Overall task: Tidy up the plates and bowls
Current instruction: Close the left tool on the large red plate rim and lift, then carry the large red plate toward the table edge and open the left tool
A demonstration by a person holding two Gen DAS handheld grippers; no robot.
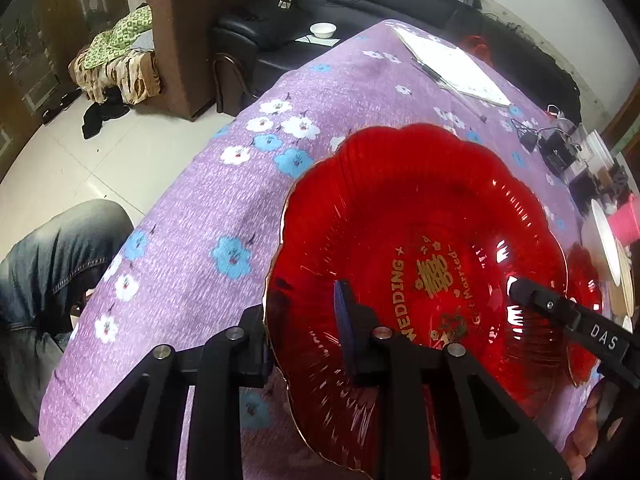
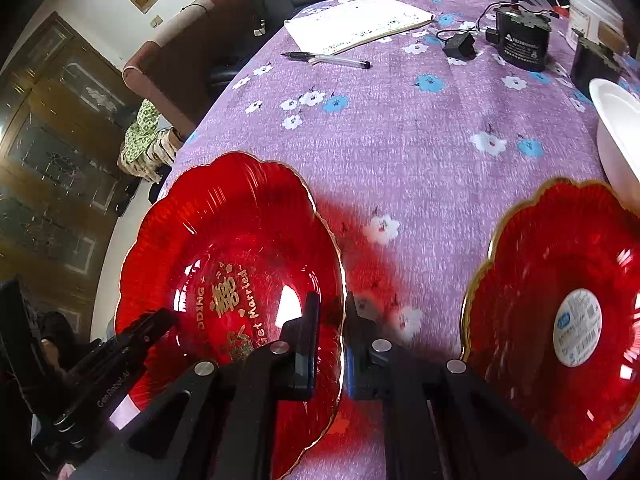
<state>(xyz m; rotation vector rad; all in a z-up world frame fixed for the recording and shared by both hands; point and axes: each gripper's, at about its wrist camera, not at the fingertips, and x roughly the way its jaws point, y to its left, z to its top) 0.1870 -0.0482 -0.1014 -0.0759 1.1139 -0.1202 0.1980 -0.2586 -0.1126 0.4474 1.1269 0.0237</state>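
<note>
Left gripper (image 1: 308, 320): its jaws pinched the left edge of the red plate, one finger inside the plate and one outside.
Right gripper (image 2: 331, 340): its jaws were pressed onto the right edge of the same plate.
Red plate (image 2: 224, 248): it was at the near left corner of the table, with gold words and a gold rim.
Second red plate (image 2: 560, 312): it sat on the right, apart from the first, with a round white sticker in it.
White bowl (image 2: 618, 128): just behind the second plate.
Tablecloth (image 2: 400, 140): purple with blue and white flowers.
Pen (image 2: 326, 59): far back, by white papers (image 2: 356, 22).
Black box (image 2: 520, 42): far right, with wires.
</note>
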